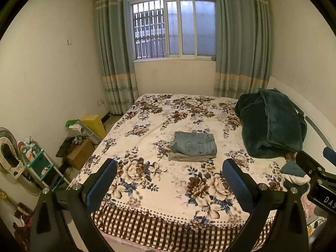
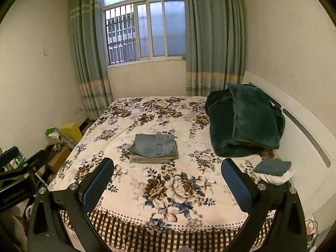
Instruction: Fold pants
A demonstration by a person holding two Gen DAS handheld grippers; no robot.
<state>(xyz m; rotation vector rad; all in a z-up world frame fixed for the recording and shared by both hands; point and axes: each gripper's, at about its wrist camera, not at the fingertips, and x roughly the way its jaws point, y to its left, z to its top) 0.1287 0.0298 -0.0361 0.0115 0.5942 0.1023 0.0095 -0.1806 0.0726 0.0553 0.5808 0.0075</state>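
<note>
Left gripper: I hold it over the bed's near edge, fingers spread wide, gripping nothing.
Pants: folded denim, mid-bed, resting on a grey folded garment.
Right gripper: mine too, fingers apart, empty.

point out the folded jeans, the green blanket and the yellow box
folded jeans [image 2: 155, 147]: right wrist view, middle of the top denim panel
green blanket [image 2: 247, 121]: right wrist view, middle of the heap
yellow box [image 1: 94, 124]: left wrist view, its front face
</note>
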